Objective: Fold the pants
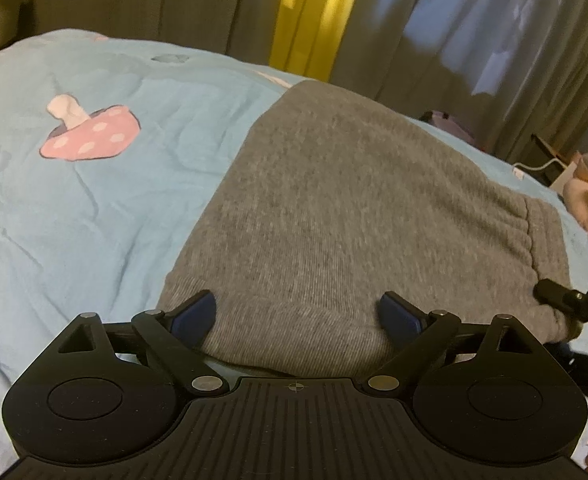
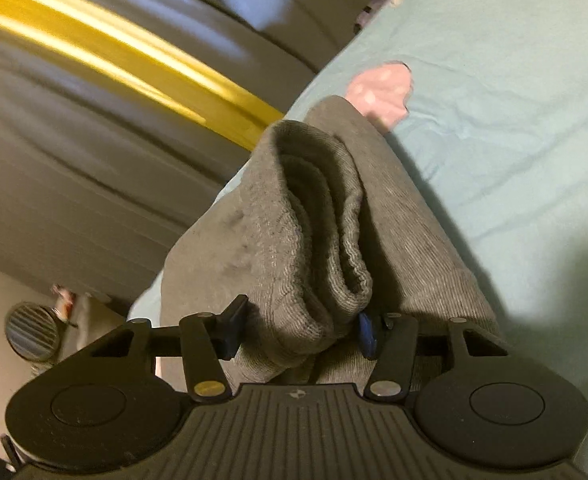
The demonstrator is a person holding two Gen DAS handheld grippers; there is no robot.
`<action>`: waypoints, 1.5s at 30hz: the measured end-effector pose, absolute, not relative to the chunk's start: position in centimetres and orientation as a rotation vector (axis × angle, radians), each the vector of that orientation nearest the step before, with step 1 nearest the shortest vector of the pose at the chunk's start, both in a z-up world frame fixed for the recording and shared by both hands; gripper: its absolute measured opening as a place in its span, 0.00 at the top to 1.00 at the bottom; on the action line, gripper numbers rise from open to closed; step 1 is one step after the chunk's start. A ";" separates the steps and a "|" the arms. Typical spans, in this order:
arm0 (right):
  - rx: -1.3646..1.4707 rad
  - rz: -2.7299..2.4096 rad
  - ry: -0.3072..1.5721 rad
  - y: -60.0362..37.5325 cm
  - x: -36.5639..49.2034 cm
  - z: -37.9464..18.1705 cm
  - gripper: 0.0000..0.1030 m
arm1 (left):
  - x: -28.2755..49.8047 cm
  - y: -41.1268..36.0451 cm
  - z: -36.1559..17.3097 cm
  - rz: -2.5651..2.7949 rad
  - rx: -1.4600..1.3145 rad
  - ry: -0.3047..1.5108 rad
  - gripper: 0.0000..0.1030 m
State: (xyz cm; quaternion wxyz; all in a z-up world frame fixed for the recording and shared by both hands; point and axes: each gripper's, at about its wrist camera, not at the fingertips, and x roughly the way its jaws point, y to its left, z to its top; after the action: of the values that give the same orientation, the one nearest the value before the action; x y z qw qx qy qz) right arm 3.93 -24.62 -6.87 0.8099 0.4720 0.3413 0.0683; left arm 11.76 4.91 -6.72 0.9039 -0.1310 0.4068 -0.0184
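**Lying on the bed: grey pants gripped at one edge**

Covering most of both views, a light blue bedsheet (image 1: 94, 208) is seen, slightly creased and printed with a pink mushroom (image 1: 90, 132) with pale dots. Behind the bed, grey curtains (image 1: 198, 4) are hung, with a yellow strip (image 1: 313, 12) between their folds.

The grey pants (image 1: 353, 208) are laid flat on the sheet in a folded block, right of the mushroom print in the left wrist view. A gathered, ribbed band (image 1: 541, 236) is shown along the right side of the block. In the right wrist view the pants (image 2: 425, 240) are seen stretched away over the sheet, and stacked ribbed layers (image 2: 313, 240) are lifted into a thick bundle near the camera.

The left gripper (image 1: 297, 316) is held low at the near edge of the pants, its blue-padded fingers (image 1: 198, 316) spread wide apart, with cloth lying between them but not pinched. The right gripper (image 2: 297, 328) is closed around the ribbed bundle, which is pressed between its fingers (image 2: 230, 332). A dark tip of the right gripper (image 1: 553, 294) is visible at the right side of the left wrist view, touching the corner of the pants.

At the far right of the left wrist view, soft pinkish items (image 1: 585, 196) are blurred beyond the bed and cannot be identified.
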 end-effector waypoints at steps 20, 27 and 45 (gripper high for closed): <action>0.850 0.132 0.624 -25.8 3.0 0.2 0.55 | 11.2 7.2 -6.2 0.093 -0.381 0.775 0.08; 0.880 0.099 0.699 -27.3 3.0 -1.8 0.39 | 11.3 7.0 -6.3 0.089 -0.364 0.783 0.08; 0.610 -0.021 0.782 -27.0 2.5 -4.0 0.04 | 13.7 6.3 -4.9 0.073 -0.194 0.794 0.11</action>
State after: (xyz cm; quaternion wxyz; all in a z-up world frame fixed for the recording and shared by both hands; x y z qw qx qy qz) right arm 2.47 -27.03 -3.96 0.8796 0.2925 0.3751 -0.0099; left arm 13.66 6.29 -4.93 0.9169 -0.0943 0.3861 0.0357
